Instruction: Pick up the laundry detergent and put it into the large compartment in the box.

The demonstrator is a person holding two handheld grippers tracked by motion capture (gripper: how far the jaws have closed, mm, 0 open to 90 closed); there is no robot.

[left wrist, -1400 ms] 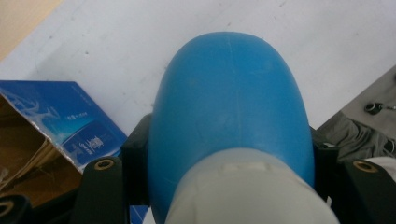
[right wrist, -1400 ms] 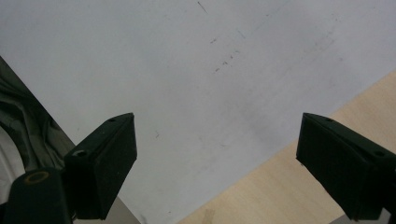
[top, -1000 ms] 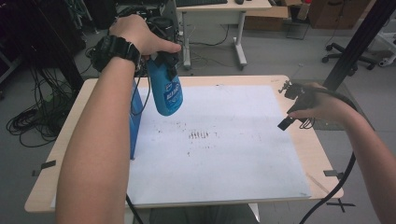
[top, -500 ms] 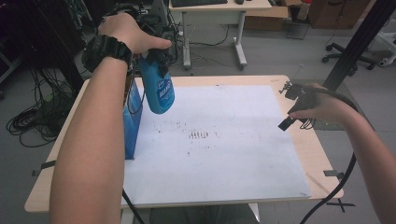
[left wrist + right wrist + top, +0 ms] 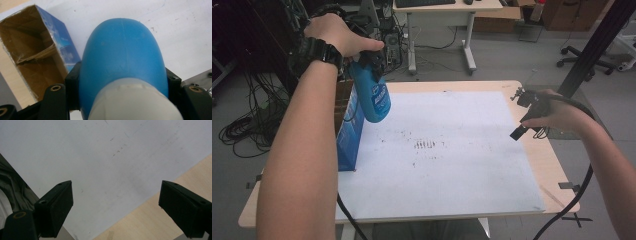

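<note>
One blue bottle (image 5: 373, 95) is in hand: the left gripper (image 5: 371, 59) has its fingers (image 5: 72, 86) clamped on the bottle's shoulder, just below the white cap (image 5: 135, 102), and carries it hanging bottom-down in the air above the open-topped blue carton (image 5: 348, 135). The carton stands upright at the left edge of the white sheet (image 5: 452, 155); in the left gripper view its brown inside (image 5: 27, 55) shows beside and below the bottle, with what looks like a folded paper insert in it. Judgement: the bottle is rigid moulded plastic, smooth and rounded, likely light to moderate depending on fill; the surface may slip under flat pads, so the present hold at the narrowing under the cap seems the safest, since the shoulder gives the pads a ledge. The carton is thin card and would probably tip or crush if knocked. The right gripper (image 5: 526, 117) is held off the carton's far side, over the sheet's right edge, its fingers (image 5: 56, 207) wide apart with nothing between them. Count: one bottle, one carton, one sheet, two grippers, one counter (image 5: 557, 170).
</note>
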